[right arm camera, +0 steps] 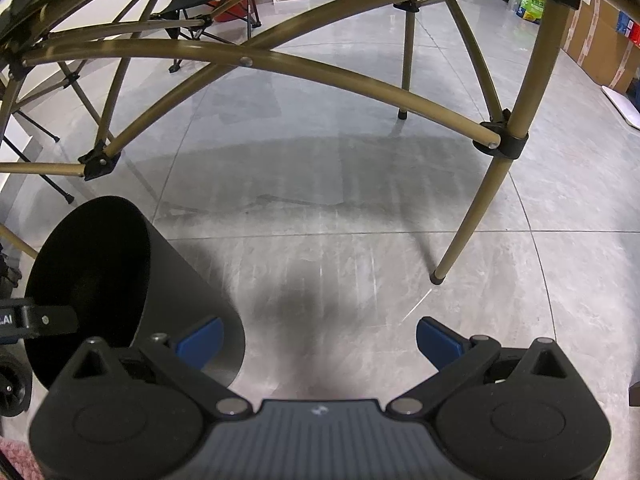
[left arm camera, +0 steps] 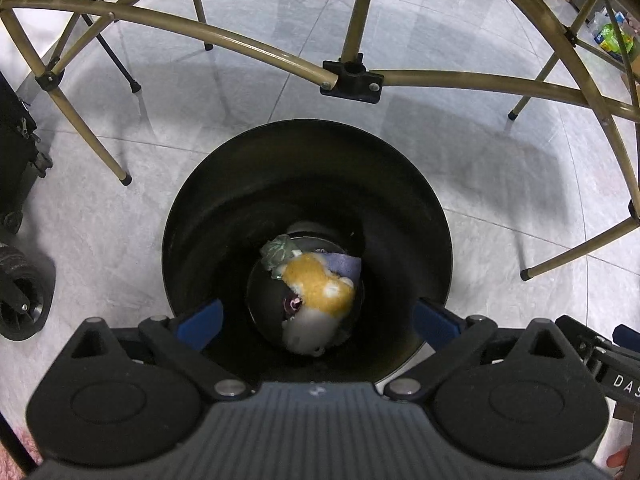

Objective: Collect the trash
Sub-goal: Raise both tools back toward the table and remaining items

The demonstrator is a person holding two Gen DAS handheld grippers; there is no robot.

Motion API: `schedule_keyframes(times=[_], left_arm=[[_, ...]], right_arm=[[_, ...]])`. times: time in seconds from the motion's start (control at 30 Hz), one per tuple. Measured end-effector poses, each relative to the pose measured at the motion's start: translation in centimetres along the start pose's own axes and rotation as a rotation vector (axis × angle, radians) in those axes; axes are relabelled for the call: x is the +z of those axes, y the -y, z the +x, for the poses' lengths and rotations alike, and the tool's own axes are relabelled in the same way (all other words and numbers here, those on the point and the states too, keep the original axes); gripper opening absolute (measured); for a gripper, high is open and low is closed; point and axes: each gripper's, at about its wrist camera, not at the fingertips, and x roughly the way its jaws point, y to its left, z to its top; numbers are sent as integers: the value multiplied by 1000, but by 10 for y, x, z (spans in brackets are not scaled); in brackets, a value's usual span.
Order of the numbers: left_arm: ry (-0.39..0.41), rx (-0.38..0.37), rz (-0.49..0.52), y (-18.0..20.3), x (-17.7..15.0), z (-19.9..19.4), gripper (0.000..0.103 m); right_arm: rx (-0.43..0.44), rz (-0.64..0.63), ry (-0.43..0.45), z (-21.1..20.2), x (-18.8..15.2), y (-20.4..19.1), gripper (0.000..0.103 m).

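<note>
- Black plastic fills the middle of my left wrist view: the bin (left arm camera: 308, 184) stands open on the grey tiled floor (left arm camera: 500, 184), and I look almost straight down its mouth.
- My left gripper (left arm camera: 318, 326) hangs over the rim with its blue pads (left arm camera: 202, 322) spread wide apart and nothing between them.
- The trash (left arm camera: 316, 292) lies at the bottom of the bin, in the centre of the frame: an orange and white lump, a crumpled green scrap at its upper left, a purple-grey piece at its upper right. It sits well below my fingers, clear of them.
- I judge this the dropping step, with the piece already gone in.
- My right gripper (right arm camera: 320, 338) points at bare floor (right arm camera: 360, 200), pads likewise parted and empty; the bin (right arm camera: 120, 264) shows at the lower left of that view, beside my left pad there.
- Next I would need to lift away from the rim and look for more litter; none shows on the tiles under the gold table legs (right arm camera: 472, 216).
</note>
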Motion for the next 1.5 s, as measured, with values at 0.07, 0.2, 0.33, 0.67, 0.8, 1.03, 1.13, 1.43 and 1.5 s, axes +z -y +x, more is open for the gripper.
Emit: schedule_keyframes(times=[0.07,0.2,0.33,0.67,0.8,1.03,1.13,1.43,1.5], left_arm=[[0,-2,3,1,0,-1,103],[11,-4,10,1,-1,-5,103],[46,-9,12,0,-2,-16,103],[267,-20,28,-7,-1,-80,103],[368,-30,33,-11,0,-108,103],[533,-58,14,-23,11,-153,103],[577,-63,-1,-28,18,-164,103],[650,-66,-37,-40,52,-187,103],[659,-65,-45,-43,60,-189,103]], right_arm=[[1,-1,0,0,0,-1,103],[5,-3,4,-2,0,-2,103],[10,-3,18,-6,1,-2,103],[54,-46,129,-47,11,-16,103],[113,-68,205,-78,16,-27,103],[242,-95,354,-132,33,-43,103],[301,-93,455,-156,43,-48,103],[318,-108,705,-176,80,-86,103],[281,-102,731,-172,89,-97,103]])
